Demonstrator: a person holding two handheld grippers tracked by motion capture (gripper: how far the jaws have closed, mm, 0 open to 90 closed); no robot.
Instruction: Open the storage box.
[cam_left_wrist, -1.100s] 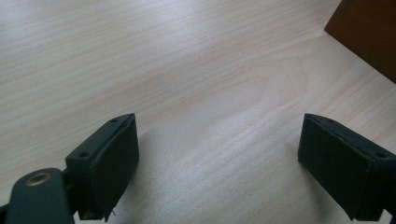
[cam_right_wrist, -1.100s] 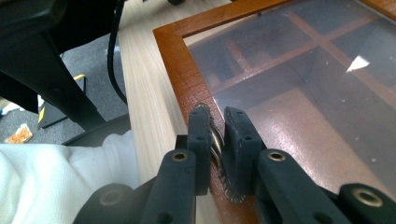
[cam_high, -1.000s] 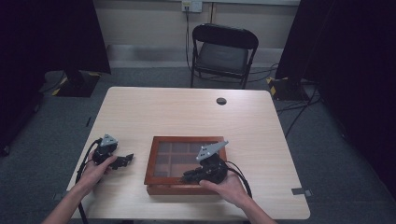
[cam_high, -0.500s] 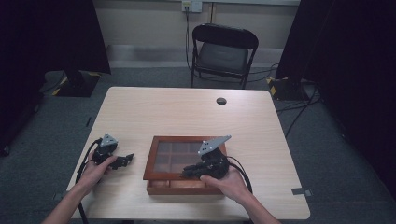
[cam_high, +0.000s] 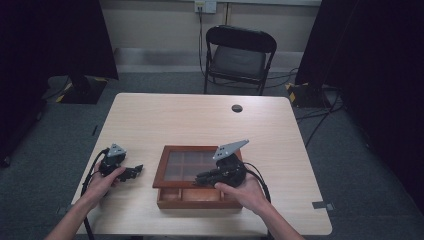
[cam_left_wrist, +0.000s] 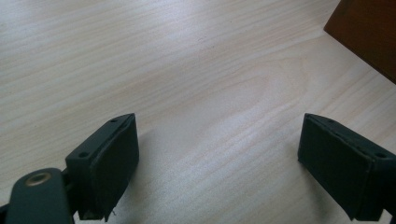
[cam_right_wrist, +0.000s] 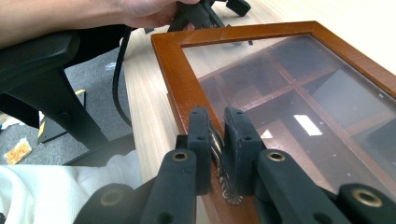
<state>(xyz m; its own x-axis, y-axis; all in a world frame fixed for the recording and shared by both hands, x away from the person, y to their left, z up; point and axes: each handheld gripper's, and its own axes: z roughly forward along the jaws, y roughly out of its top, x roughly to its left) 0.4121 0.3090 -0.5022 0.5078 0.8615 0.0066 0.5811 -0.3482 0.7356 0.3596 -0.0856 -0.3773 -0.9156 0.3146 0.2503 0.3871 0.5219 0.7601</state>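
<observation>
A wooden box (cam_high: 165, 202) with a glass-paned lid (cam_high: 182, 166) lies near the table's front edge. Its lid is tilted up at the front, and compartments show beneath. My right gripper (cam_high: 204, 178) is shut on the small metal clasp (cam_right_wrist: 219, 156) at the front of the lid frame (cam_right_wrist: 173, 74). My left gripper (cam_high: 134, 171) rests on the table left of the box with its jaws wide apart (cam_left_wrist: 219, 154) and nothing between them. A corner of the box (cam_left_wrist: 369, 32) shows past its right jaw.
The light wooden table (cam_high: 190, 125) has a small dark round disc (cam_high: 237, 108) at the back. A black folding chair (cam_high: 239, 52) stands beyond the far edge. Cables trail from both grippers toward the person. The person's left hand (cam_right_wrist: 140, 11) shows beyond the lid.
The right gripper has lifted the lid's front edge a little, opening a gap over the box's front compartments. The left gripper has stayed in place.
</observation>
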